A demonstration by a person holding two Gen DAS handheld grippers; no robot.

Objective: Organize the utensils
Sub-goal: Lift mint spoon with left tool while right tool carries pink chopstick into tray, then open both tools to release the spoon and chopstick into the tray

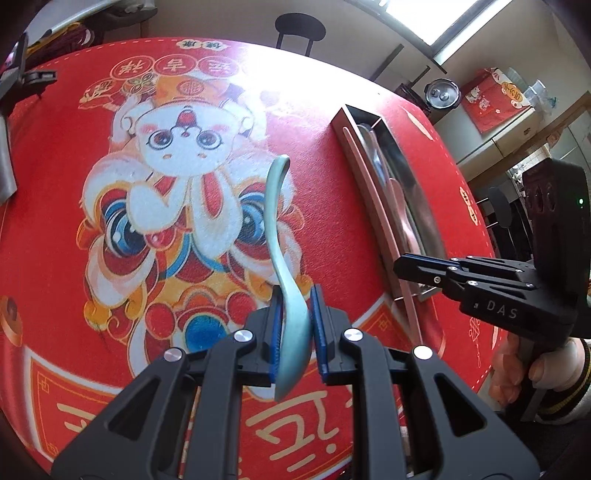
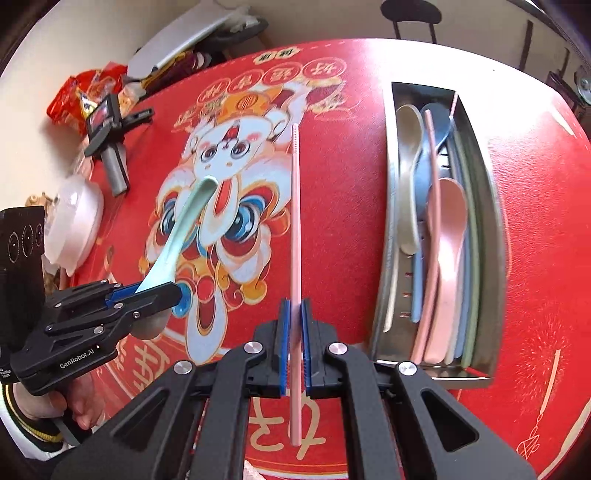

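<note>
My left gripper (image 1: 295, 325) is shut on a light green spoon (image 1: 284, 236) by its bowl, handle pointing away, above the red mat. It also shows in the right wrist view (image 2: 177, 291) with the spoon (image 2: 184, 229). My right gripper (image 2: 294, 332) is shut on a pink chopstick (image 2: 294, 229), held lengthwise above the mat, left of the steel tray (image 2: 495, 229). The tray holds several spoons and chopsticks, among them a pink spoon (image 2: 448, 258). In the left wrist view the right gripper (image 1: 424, 269) is over the tray's near end (image 1: 391, 129).
A red mat with a cartoon figure (image 2: 332, 184) covers the round table. A phone stand (image 2: 110, 147), a white lidded bowl (image 2: 75, 221) and snack bags (image 2: 85, 96) stand at the left edge. A stool (image 1: 299, 29) stands beyond the table.
</note>
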